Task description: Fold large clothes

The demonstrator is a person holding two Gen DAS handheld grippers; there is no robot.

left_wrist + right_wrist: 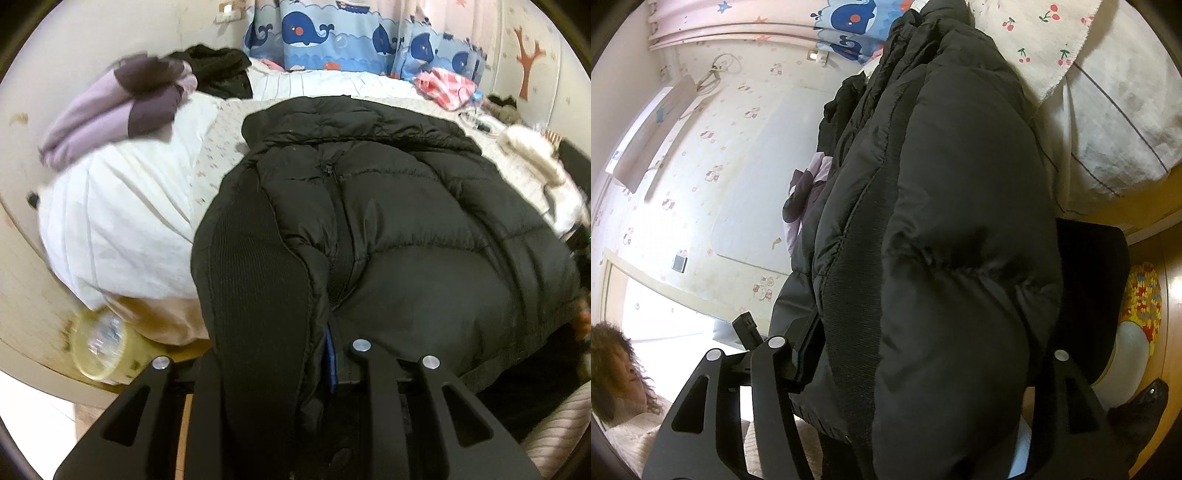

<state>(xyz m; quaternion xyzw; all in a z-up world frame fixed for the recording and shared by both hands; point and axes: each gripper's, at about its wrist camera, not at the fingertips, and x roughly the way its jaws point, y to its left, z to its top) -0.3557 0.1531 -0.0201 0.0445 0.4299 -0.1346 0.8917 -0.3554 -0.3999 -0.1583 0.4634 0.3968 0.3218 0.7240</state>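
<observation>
A large black puffer jacket (388, 221) lies zipped, front up, across the bed, its hem toward me. My left gripper (291, 369) is shut on the jacket's ribbed left hem and side panel, which drapes over the fingers. In the right wrist view the same jacket (942, 221) hangs in thick folds. My right gripper (923, 369) is shut on its padded edge. The fabric hides both sets of fingertips.
A white quilt (122, 221) covers the bed's left side, with a purple garment (122, 107) and a black garment (218, 70) behind it. Whale-print bedding (332, 33) lies at the back. A clear tape roll (99, 343) sits lower left. A person (617, 373) is nearby.
</observation>
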